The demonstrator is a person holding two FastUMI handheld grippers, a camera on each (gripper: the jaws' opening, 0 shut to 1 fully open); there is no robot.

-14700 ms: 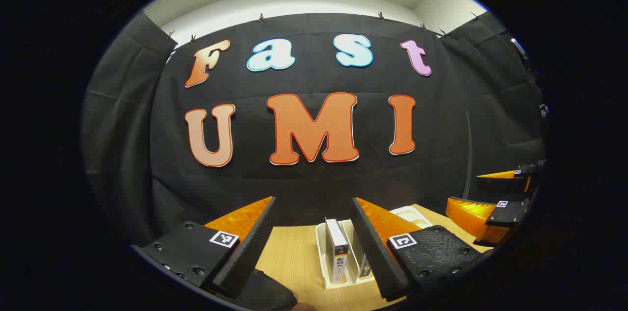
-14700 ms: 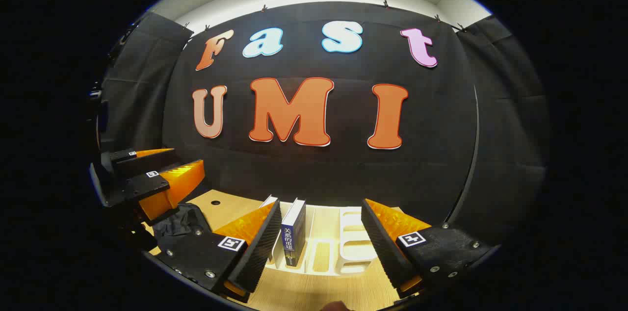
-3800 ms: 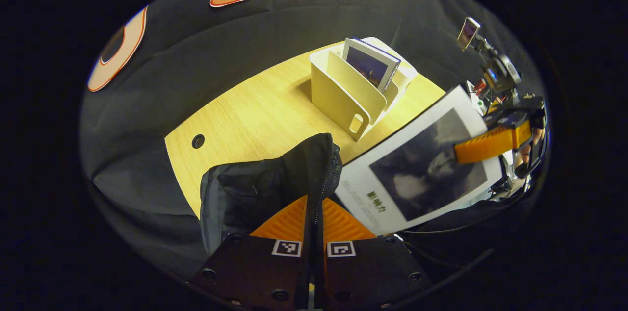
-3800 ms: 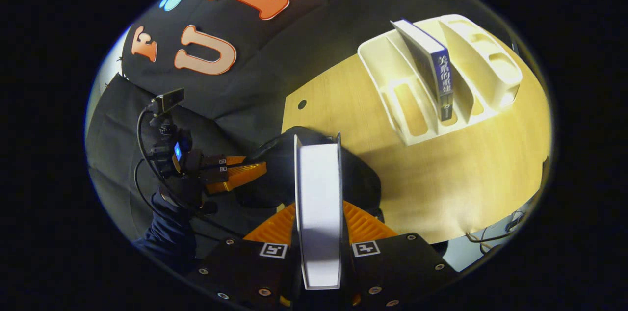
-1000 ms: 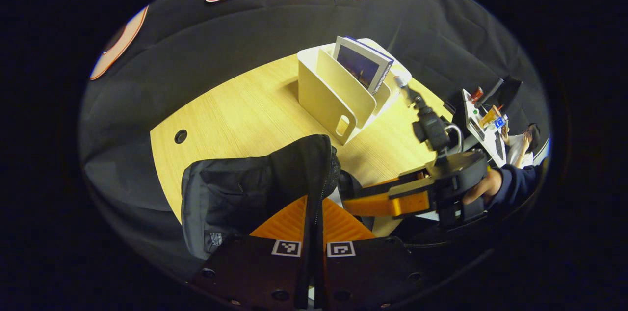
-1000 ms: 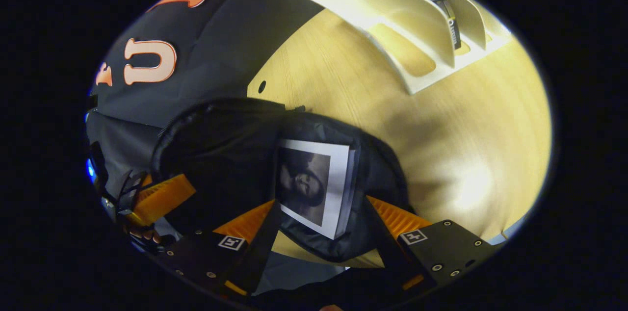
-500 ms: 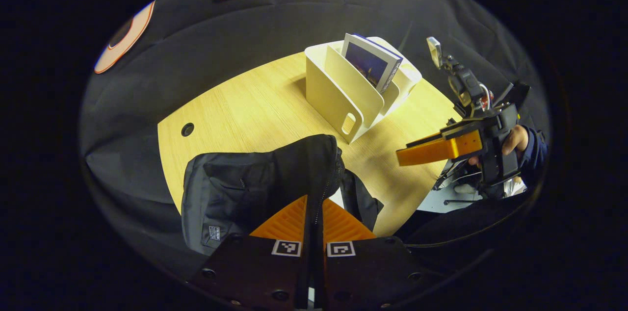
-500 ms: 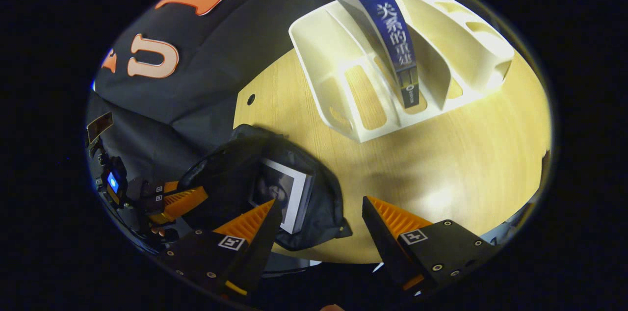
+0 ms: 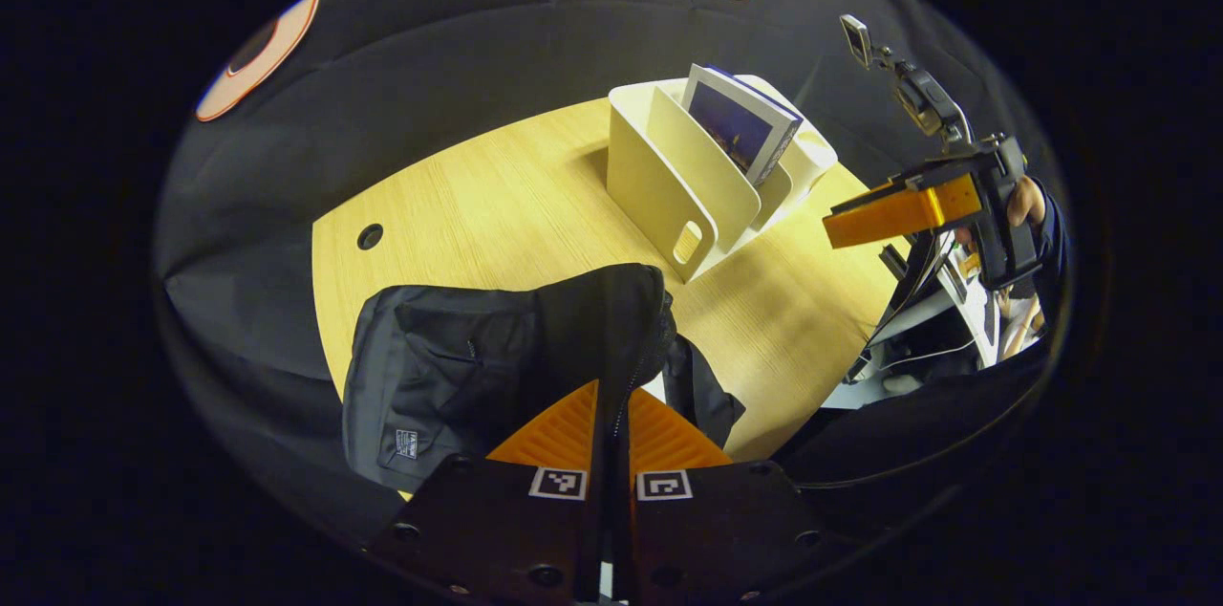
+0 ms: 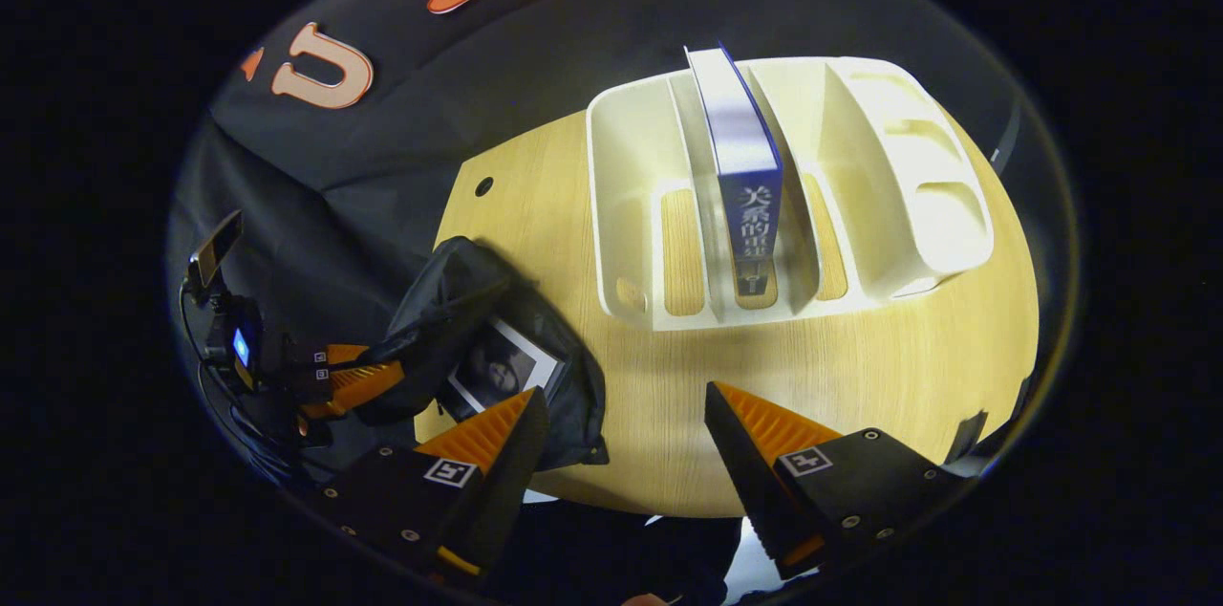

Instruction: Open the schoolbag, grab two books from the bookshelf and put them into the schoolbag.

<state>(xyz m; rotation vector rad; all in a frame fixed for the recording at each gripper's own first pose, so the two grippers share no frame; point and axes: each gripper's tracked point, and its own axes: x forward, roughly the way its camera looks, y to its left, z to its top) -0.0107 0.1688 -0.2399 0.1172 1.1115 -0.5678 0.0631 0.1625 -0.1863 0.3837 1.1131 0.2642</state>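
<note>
One book bagged, one remaining.
Left gripper (image 9: 611,396) clenched on schoolbag (image 10: 459,319) rim; right gripper (image 10: 621,439) released (empty), facing bookshelf's (image 10: 898,205) remaining book (image 10: 740,157).

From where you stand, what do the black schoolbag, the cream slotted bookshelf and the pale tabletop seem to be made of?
Black schoolbag: soft woven fabric, probably nylon; it slumps, folds and has a zip edge. Cream slotted bookshelf: likely moulded plastic, smooth, matt, with rounded dividers and cut-outs. Pale tabletop: wood-look board, perhaps laminate; straight, even grain with a soft sheen under the light.
</note>
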